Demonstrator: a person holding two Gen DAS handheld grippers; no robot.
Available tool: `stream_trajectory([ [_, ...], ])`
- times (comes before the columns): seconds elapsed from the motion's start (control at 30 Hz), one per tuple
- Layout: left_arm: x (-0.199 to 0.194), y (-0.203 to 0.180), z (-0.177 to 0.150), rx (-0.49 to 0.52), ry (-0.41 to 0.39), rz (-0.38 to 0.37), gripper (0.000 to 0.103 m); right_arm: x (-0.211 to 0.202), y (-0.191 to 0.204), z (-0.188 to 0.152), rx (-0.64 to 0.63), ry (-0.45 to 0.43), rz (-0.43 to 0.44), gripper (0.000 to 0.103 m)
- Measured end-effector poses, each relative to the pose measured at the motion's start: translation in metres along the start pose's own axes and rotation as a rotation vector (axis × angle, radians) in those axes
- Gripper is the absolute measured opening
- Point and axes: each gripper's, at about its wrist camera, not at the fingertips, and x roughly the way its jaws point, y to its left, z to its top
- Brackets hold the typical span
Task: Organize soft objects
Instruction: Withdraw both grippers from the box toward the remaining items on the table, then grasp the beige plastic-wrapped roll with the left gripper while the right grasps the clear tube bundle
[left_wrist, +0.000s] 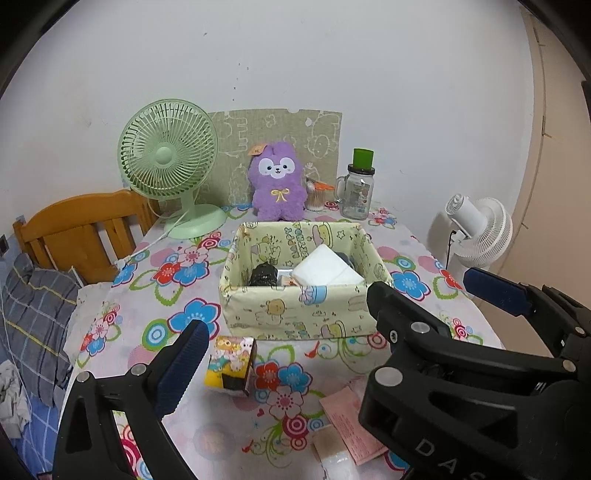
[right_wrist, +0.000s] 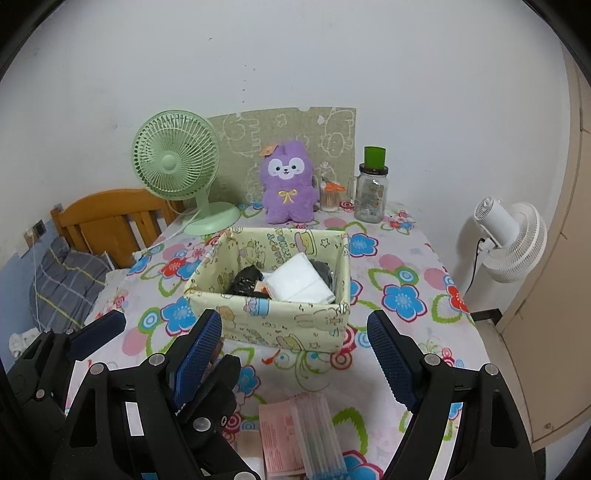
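The box (right_wrist: 295, 317) wall hides most of its dark bundle (right_wrist: 245, 280); the left tool (right_wrist: 162, 328) covers the carton; the pink packet (right_wrist: 280, 435) runs off the bottom edge

I see a plain white wall (left_wrist: 332, 55) behind a table (left_wrist: 155, 288) with a bright flower cloth on it. A green fan (left_wrist: 168, 158) stands at the back of the table, and a white fan (left_wrist: 480, 232) stands off to the right, next to a tan door (right_wrist: 569, 221). On the left there is a wooden chair (left_wrist: 81, 229) and a bed with a grey checked pillow (left_wrist: 33, 314).
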Motion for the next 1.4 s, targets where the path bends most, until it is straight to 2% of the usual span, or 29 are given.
stream_trajectory([
  [0.47, -0.005, -0.003, -0.029, -0.003, 0.008, 0.015, 0.101, -0.008, 0.003, -0.029, -0.029, -0.005, 0.001, 0.084],
  [1.4, 0.010, -0.007, -0.080, -0.026, 0.100, 0.026, 0.101, 0.007, -0.004, -0.082, -0.029, 0.062, 0.024, 0.084],
])
